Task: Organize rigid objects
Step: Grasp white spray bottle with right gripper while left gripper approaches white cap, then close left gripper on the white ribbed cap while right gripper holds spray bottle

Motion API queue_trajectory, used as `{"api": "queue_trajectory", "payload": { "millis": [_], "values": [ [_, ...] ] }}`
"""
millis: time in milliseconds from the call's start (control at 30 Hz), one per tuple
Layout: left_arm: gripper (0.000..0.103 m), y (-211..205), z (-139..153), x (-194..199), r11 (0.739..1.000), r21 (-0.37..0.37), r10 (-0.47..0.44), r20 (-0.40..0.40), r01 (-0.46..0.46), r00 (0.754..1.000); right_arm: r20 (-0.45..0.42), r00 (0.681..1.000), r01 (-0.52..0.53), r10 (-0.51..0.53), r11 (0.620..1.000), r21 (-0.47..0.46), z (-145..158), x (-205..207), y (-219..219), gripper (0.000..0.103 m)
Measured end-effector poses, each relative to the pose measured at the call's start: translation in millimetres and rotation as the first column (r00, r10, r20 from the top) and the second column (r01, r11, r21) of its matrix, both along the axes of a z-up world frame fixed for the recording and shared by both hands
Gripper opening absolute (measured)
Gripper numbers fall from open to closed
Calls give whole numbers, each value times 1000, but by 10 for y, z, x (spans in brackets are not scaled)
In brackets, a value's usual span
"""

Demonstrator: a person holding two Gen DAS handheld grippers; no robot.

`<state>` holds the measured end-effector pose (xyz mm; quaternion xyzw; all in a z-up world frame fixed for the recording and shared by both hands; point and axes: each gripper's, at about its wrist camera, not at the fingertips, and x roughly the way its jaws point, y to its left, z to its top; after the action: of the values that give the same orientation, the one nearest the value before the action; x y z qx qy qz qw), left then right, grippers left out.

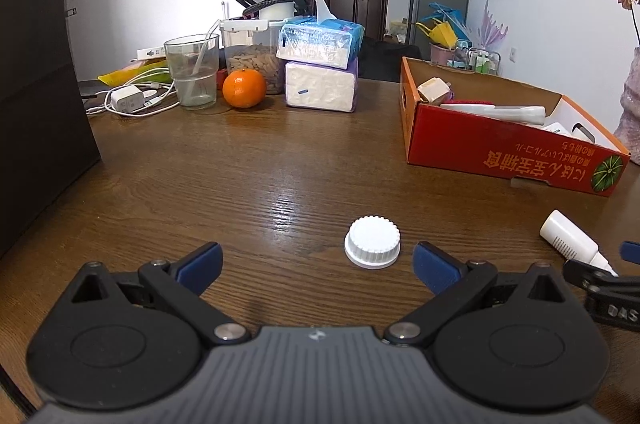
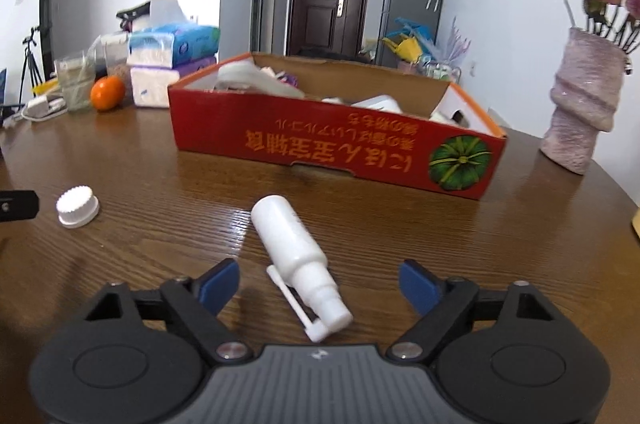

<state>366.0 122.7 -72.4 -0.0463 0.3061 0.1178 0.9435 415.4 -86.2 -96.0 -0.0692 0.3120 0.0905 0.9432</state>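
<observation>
Bottle [image 2: 294,252] lies between open right claw [image 2: 318,286].

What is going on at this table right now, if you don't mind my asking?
A person with two handheld grippers is tidying loose items into the red cardboard box. The right gripper has its open jaws around a lying white spray bottle; the left gripper, also open, faces a white cap.

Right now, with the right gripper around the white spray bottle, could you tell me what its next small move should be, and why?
Probably close the right gripper on the spray bottle. The bottle lies on the table with its neck between the open blue pads, neither touching it, and the red box waits behind.
</observation>
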Motion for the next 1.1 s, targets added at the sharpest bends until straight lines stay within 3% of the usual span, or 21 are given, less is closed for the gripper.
{"api": "queue_trajectory", "payload": {
  "millis": [233, 367, 533, 600, 833, 1100],
  "values": [
    [103, -16, -44, 59, 1000, 8, -4, -20, 4, 1000, -42, 999, -19, 20, 999, 38, -36, 210, 30, 65],
    [103, -26, -85, 128, 1000, 15, -9, -32, 9, 999, -58, 997, -35, 40, 995, 95, -23, 252, -21, 34],
    [103, -25, -141, 234, 1000, 13, -8, -44, 9, 999, -35, 999, -21, 26, 992, 122, -18, 226, -72, 33],
    [103, -33, -159, 279, 1000, 22, -3, -49, 4, 999, -10, 1000, -4, 6, 989, 145, 23, 205, -127, 27],
    [103, -10, -226, 442, 1000, 0, 3, -74, -3, 997, 36, 999, 23, -30, 981, 193, 115, 155, -245, 27],
    [99, -115, -261, 541, 999, 42, 3, -63, 0, 998, 57, 998, 22, -35, 979, 202, 154, 106, -254, 27]
  ]
}}
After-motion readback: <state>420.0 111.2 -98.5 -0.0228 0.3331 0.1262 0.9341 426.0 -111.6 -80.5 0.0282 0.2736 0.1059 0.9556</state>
